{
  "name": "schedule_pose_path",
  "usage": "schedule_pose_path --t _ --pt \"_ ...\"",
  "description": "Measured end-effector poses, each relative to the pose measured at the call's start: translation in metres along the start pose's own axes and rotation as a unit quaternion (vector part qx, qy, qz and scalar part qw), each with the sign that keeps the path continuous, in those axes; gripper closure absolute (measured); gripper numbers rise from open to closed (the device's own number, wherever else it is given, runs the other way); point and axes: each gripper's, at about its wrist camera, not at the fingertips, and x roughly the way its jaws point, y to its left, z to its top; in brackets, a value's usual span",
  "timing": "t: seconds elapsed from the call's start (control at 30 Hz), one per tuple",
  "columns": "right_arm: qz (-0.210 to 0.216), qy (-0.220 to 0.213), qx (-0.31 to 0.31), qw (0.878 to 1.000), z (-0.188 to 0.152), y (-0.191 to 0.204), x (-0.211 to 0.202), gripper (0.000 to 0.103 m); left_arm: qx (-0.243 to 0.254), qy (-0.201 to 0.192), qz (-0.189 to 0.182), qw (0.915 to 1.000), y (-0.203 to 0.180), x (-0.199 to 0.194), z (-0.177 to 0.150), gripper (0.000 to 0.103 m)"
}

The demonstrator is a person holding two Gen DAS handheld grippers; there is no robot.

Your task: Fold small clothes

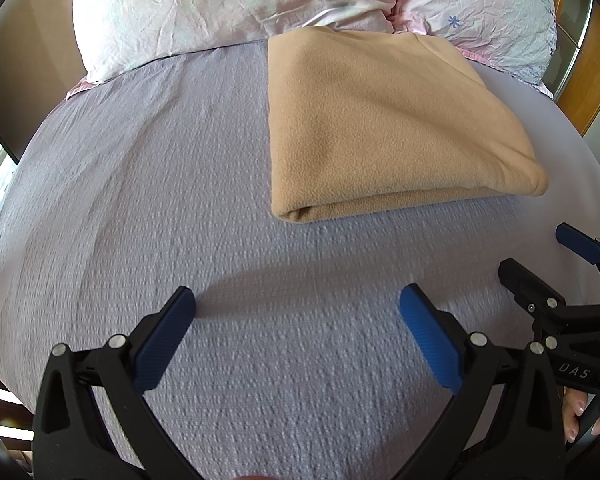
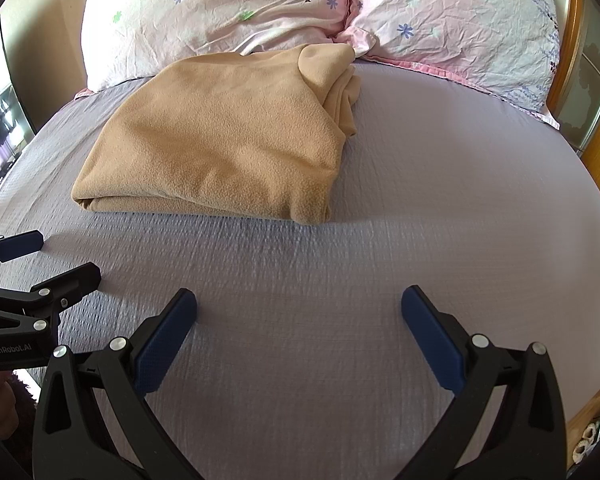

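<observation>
A tan fleece garment (image 1: 384, 120) lies folded into a thick rectangle on the lilac bed sheet (image 1: 180, 200), its far edge against the pillows. It also shows in the right wrist view (image 2: 220, 140), with bunched layers at its right side. My left gripper (image 1: 298, 312) is open and empty, hovering over bare sheet in front of the garment. My right gripper (image 2: 299, 312) is open and empty too, over the sheet in front and to the right of the garment. Each gripper shows at the edge of the other's view: the right one (image 1: 540, 264) and the left one (image 2: 48, 256).
Two pink floral pillows (image 2: 220, 12) (image 2: 460, 28) lie at the head of the bed. A wooden frame (image 2: 596, 152) runs along the right side. The lilac sheet (image 2: 440, 200) lies bare to the right of the garment.
</observation>
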Motion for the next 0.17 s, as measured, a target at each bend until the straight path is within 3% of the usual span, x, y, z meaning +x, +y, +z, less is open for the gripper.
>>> schedule_pose_path --t 0.17 --pt "0.0 0.0 0.0 1.0 -0.0003 0.0001 0.0003 0.001 -0.001 -0.001 0.0 1.0 -0.001 -0.0007 0.0002 0.002"
